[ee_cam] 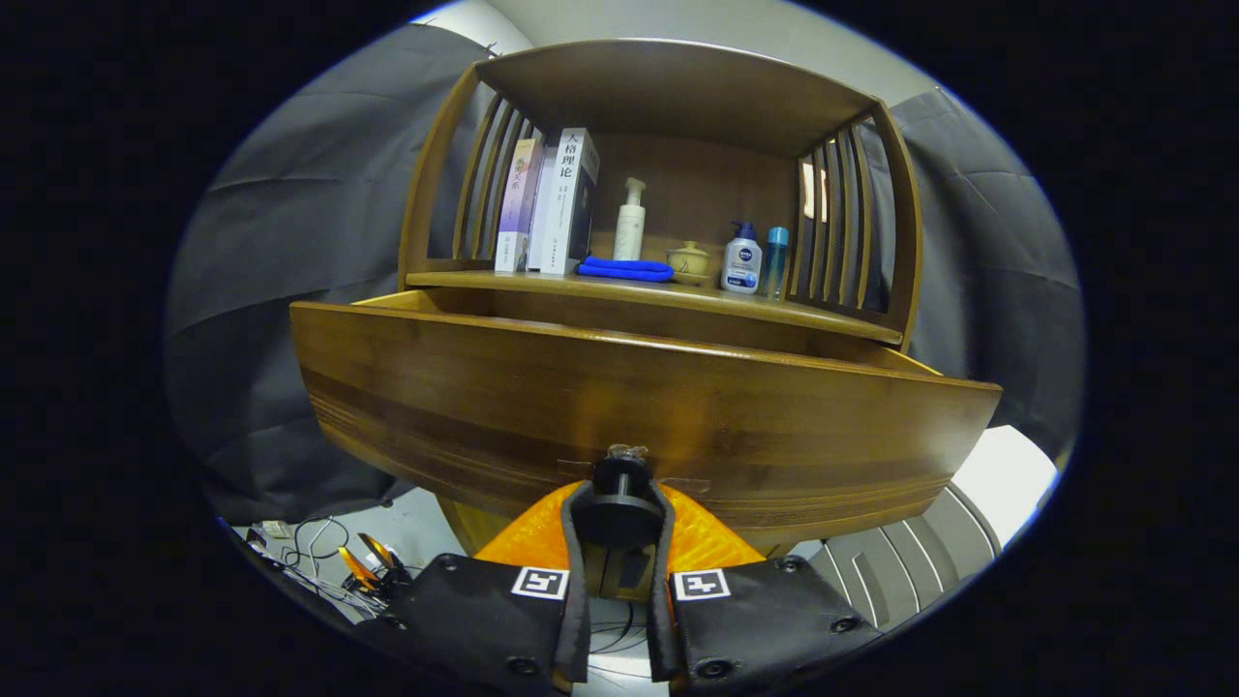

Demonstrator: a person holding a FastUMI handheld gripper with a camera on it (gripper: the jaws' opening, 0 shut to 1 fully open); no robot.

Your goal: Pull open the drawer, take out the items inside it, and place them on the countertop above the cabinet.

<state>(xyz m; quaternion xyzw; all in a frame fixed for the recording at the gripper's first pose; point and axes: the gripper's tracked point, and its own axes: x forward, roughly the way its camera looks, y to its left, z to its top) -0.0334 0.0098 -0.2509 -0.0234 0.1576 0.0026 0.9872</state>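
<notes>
gripper (619, 503): lower centre of frame, both fingers clamped on the drawer knob (619, 476)
drawer (639, 416): pulled out from the cabinet (668, 174), front panel fills mid frame; inside hidden behind the front, contents cannot tell
countertop (542, 283): shelf board just above the drawer, upper centre
books (552, 203): about 3 upright, left end of countertop
blue cloth (624, 269): folded flat, right of the books
pump bottle (630, 221): white, upright behind the cloth
small pot (688, 259): lidded, right of the cloth
2 bottles (742, 258): white pump one and slim blue one, right end of countertop
cables (310, 557): lower left, on floor
</notes>
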